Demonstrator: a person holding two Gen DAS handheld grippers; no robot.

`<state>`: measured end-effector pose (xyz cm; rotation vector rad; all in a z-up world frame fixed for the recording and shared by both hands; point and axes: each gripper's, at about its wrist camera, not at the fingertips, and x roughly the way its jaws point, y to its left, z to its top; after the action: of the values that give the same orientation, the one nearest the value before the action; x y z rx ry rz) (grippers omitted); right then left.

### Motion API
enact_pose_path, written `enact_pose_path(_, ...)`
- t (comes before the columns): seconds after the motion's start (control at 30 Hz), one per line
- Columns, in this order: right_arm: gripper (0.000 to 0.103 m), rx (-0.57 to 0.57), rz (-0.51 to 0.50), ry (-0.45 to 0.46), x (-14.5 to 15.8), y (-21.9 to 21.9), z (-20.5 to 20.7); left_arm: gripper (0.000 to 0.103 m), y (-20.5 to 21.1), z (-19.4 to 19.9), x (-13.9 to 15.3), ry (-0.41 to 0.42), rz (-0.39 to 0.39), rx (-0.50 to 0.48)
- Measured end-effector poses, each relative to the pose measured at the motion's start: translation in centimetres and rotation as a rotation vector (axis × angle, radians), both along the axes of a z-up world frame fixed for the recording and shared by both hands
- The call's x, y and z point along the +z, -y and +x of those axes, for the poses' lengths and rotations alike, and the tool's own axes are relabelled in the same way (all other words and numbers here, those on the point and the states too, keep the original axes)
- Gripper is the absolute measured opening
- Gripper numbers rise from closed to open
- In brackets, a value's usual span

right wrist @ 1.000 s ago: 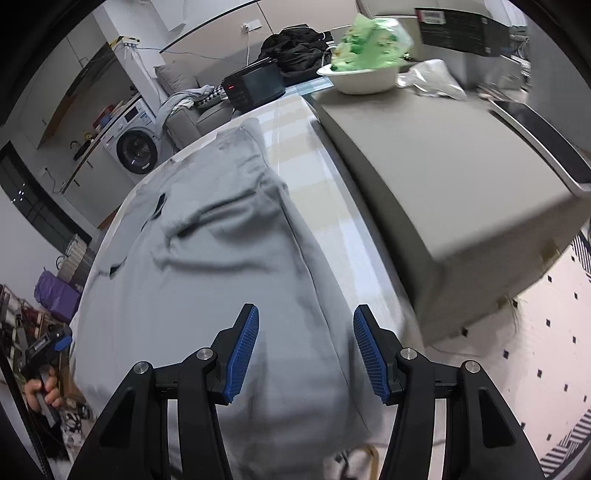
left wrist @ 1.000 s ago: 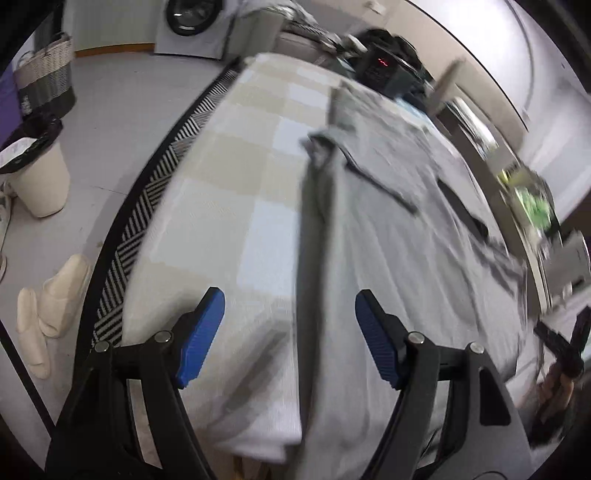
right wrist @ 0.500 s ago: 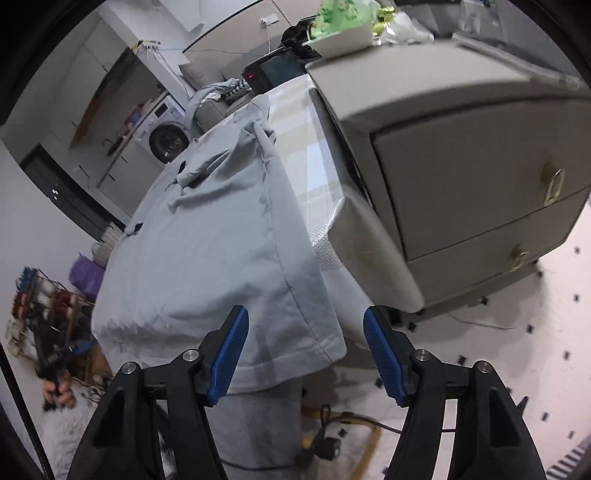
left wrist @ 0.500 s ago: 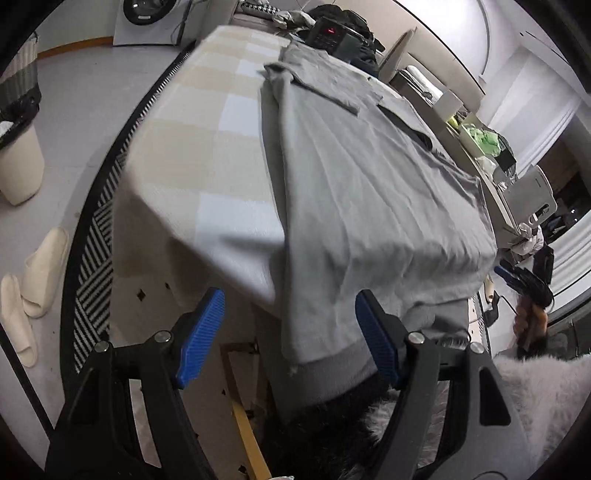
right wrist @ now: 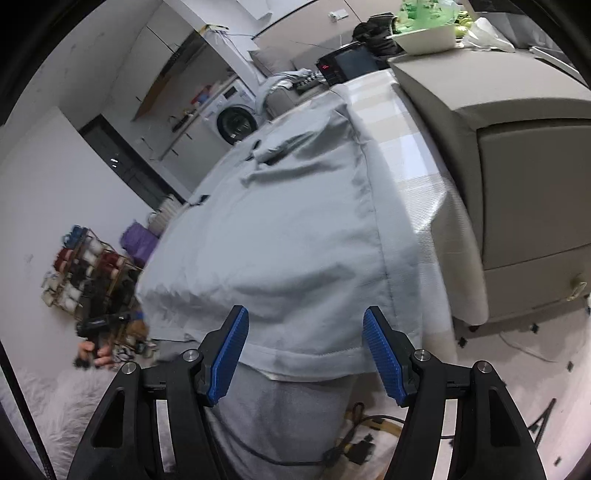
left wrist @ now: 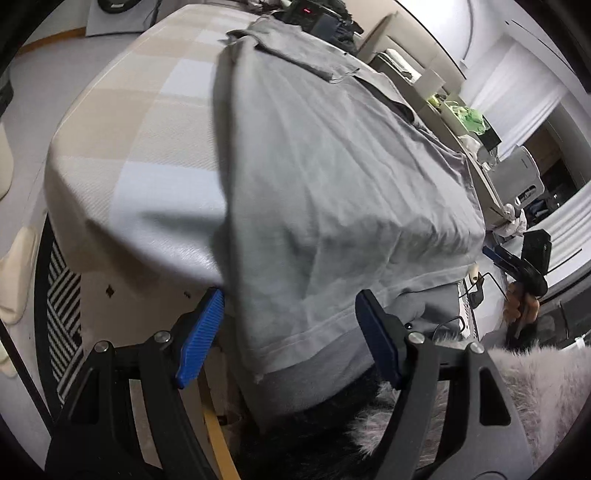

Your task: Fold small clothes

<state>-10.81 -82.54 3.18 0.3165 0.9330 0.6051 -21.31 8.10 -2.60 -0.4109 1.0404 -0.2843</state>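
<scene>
A grey shirt (left wrist: 314,184) lies spread along the checked beige-and-white table cloth (left wrist: 147,122), with its hem hanging over the near table edge. My left gripper (left wrist: 289,297) is open at the hem's left corner, cloth between its blue pads but not pinched. In the right wrist view the same shirt (right wrist: 288,229) droops over the edge. There my right gripper (right wrist: 304,310) is open with the hem's right part between its pads. Each view shows the other gripper in a hand at its side.
A beige cabinet (right wrist: 517,184) stands close on the table's right, with a bowl (right wrist: 424,33) on top. A black device with a red display (left wrist: 310,14) sits at the far end. A striped rug (left wrist: 62,302), a spool rack (right wrist: 85,273) and a washing machine (right wrist: 236,122) surround the table.
Both grippers pulled back and sank from above the table to its near edge, so the hanging hem now lies between their jaws. The right jaws widened a little.
</scene>
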Motion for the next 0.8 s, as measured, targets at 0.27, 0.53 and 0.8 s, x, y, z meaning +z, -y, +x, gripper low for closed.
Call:
enact_pose_path(0.27, 0.066, -0.075, 0.004, 0.001, -0.8, 2.7, 1.4, 0.071, 0.3, 0.6, 0.6, 0.016, -0.041, -0.029)
enact_pose_path(0.53, 0.066, 0.048, 0.048, -0.018, -1.5, 1.9, 2.8, 0.069, 1.8, 0.3, 2.1, 0.042, 0.009, -0.122)
enact_pose_path(0.8, 0.066, 0.135, 0.101, 0.028, -0.6, 1.2, 0.9, 0.069, 0.6, 1.9, 0.1, 0.000, -0.075, -0.047)
